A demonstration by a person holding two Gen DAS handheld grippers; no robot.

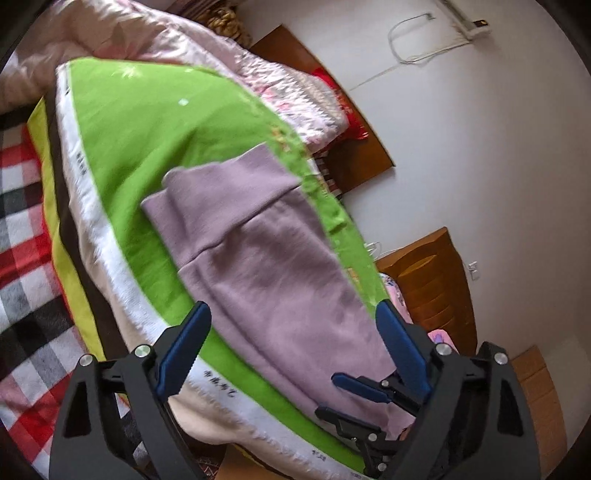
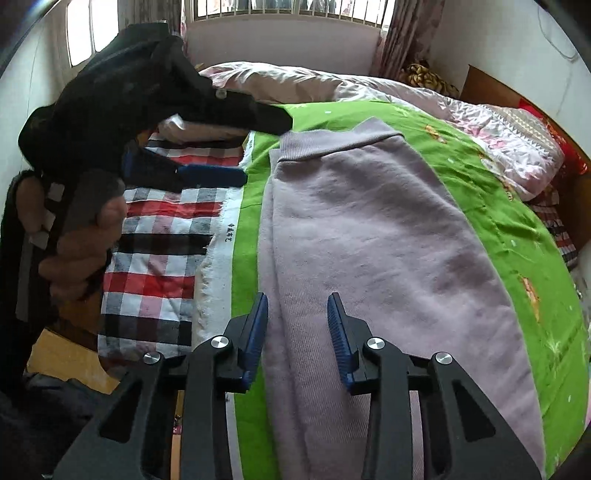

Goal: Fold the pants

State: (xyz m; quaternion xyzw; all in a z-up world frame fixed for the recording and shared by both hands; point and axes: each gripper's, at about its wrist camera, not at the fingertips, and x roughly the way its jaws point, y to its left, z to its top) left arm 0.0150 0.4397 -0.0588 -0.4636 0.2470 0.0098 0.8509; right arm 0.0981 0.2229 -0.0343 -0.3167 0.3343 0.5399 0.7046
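Observation:
Lilac pants (image 2: 369,236) lie flat on a green blanket (image 2: 517,236) on the bed, legs stacked lengthwise and waistband (image 2: 332,138) at the far end. My right gripper (image 2: 298,299) hovers low over the near leg edge. Its jaws stand partly apart with flat cloth showing between them, not pinched. In the left wrist view the pants (image 1: 280,280) fill the middle, and my left gripper (image 1: 291,314) stands wide open above them with nothing held. The right gripper (image 1: 327,393) shows there at the pants' lower edge. A hand holds the left gripper (image 2: 267,149) beside the waistband.
A red, black and white plaid sheet (image 2: 159,258) covers the mattress left of the blanket. A pink quilt (image 2: 480,122) is heaped at the far side. A wooden headboard (image 1: 362,162) and a nightstand (image 1: 432,288) stand against the white wall. A barred window (image 2: 288,9) is beyond the bed.

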